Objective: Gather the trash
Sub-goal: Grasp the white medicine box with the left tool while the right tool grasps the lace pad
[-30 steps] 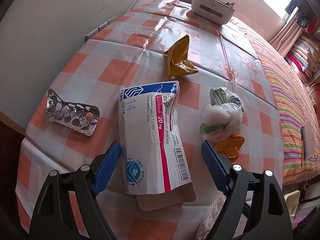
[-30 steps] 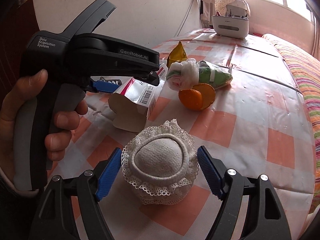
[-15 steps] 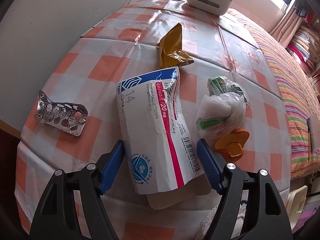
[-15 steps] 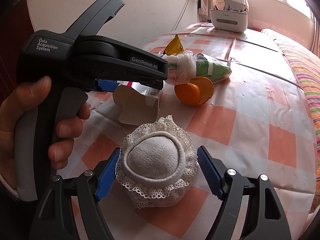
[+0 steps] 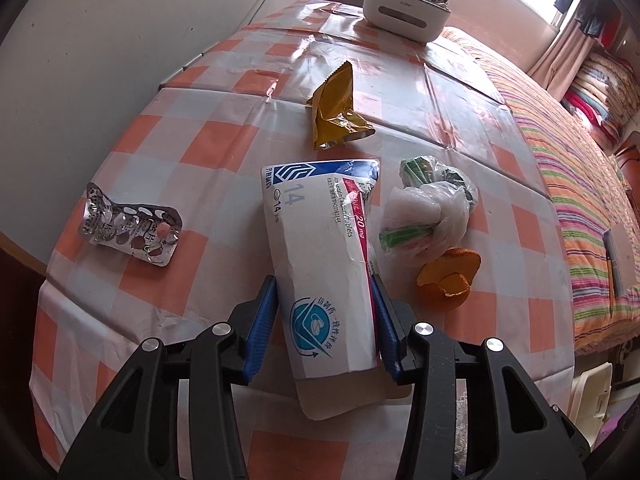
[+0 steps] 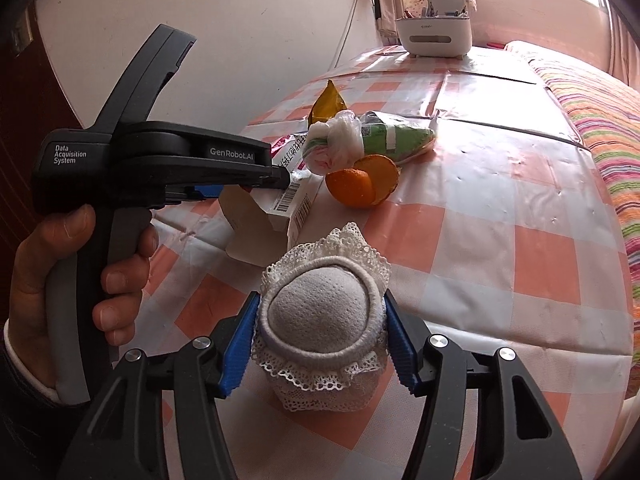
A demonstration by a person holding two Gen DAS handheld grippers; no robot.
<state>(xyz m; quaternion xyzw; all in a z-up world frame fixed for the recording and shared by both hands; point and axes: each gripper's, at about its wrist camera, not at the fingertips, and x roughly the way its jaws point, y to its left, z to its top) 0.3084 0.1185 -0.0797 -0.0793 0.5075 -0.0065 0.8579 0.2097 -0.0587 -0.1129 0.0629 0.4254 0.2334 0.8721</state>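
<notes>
A white, blue and red medicine box (image 5: 320,248) lies flat on the checked tablecloth (image 5: 200,144). My left gripper (image 5: 322,280) is closing on its near end, and both blue pads touch the box's long sides. In the right wrist view, a white lace-trimmed fabric ball (image 6: 320,312) sits near the table's front edge. My right gripper (image 6: 320,298) is closing on the ball, with a pad pressed against each side of it. A hand (image 6: 60,280) holds the left gripper's black body to the left of the ball. A blister pack (image 5: 132,228), yellow wrapper (image 5: 336,112), knotted plastic bag (image 5: 428,212) and orange peel (image 5: 448,276) lie loose.
A white caddy (image 5: 404,12) stands at the table's far end. A wall runs along the left side, and a bed with a striped cover (image 5: 580,184) lies along the right. The table's front edge is close under both grippers.
Both grippers' jaws have narrowed from wide open until the pads meet the box and the lace ball. The left gripper slid slightly forward along the box.
</notes>
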